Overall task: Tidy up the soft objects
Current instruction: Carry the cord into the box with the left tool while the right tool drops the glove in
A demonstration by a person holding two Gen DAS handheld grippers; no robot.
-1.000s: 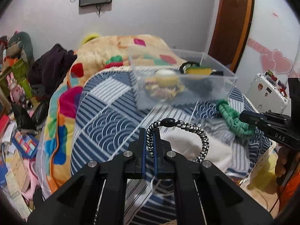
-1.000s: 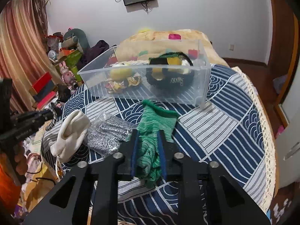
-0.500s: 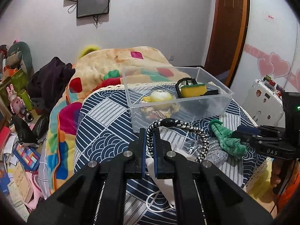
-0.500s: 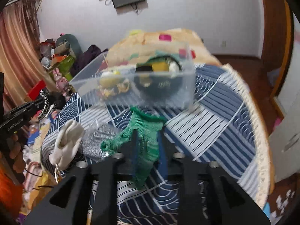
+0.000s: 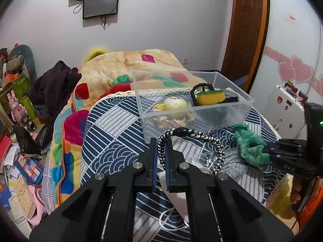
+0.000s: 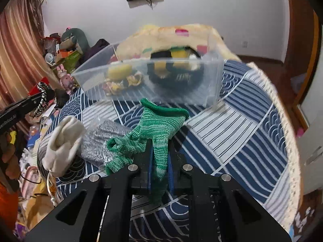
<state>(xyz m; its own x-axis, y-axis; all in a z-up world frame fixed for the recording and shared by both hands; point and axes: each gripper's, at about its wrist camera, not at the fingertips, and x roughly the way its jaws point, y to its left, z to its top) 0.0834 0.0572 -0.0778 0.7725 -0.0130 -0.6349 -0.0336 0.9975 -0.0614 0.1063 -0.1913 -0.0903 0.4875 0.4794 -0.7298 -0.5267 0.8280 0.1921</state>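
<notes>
Left claw pinching braided cord; right claw clamping green glove; cream pouch clearer rightward

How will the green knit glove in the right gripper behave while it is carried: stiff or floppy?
Probably floppy: the green knit glove droops on both sides of the right gripper, its fingers bunched and dangling. Likely light, since a narrow pinch holds it clear of the quilt. The knit looks grippy, so slipping seems unlikely.

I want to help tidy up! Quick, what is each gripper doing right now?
Left gripper: closed, holding the black-and-white braided cord.
Right gripper: closed, holding the green knitted glove.
</notes>
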